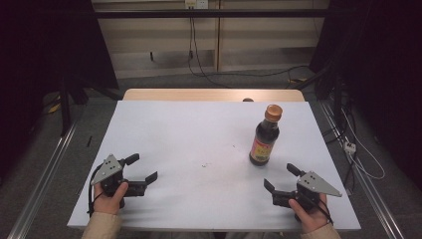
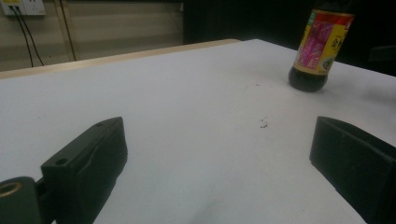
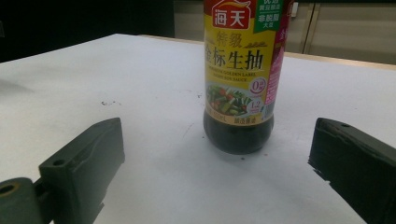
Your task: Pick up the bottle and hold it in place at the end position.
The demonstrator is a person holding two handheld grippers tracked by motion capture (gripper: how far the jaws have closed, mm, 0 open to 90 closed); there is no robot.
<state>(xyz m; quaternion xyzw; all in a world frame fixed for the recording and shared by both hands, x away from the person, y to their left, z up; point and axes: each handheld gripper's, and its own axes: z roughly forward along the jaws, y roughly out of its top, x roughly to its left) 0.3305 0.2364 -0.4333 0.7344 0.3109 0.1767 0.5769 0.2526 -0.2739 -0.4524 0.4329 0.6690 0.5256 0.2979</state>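
Left gripper (image 1: 141,168) lower left, right gripper (image 1: 279,178) lower right, both with fingers wide apart, gripping nothing. Dark glass soy sauce bottle with orange cap (image 1: 264,135) stands upright on white bench (image 1: 189,134) right of centre; right gripper view reads its yellow label (image 3: 240,60), cap cropped.

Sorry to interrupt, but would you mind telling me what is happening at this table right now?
A person sits at a white table with a two-jaw gripper in each hand. A soy sauce bottle with an orange cap stands upright on the person's right side of the table, untouched. The right gripper rests near the table's front edge, close to the bottle and pointed at it, jaws open with nothing between them. The left gripper sits at the front left, also open and holding nothing, farther from the bottle.
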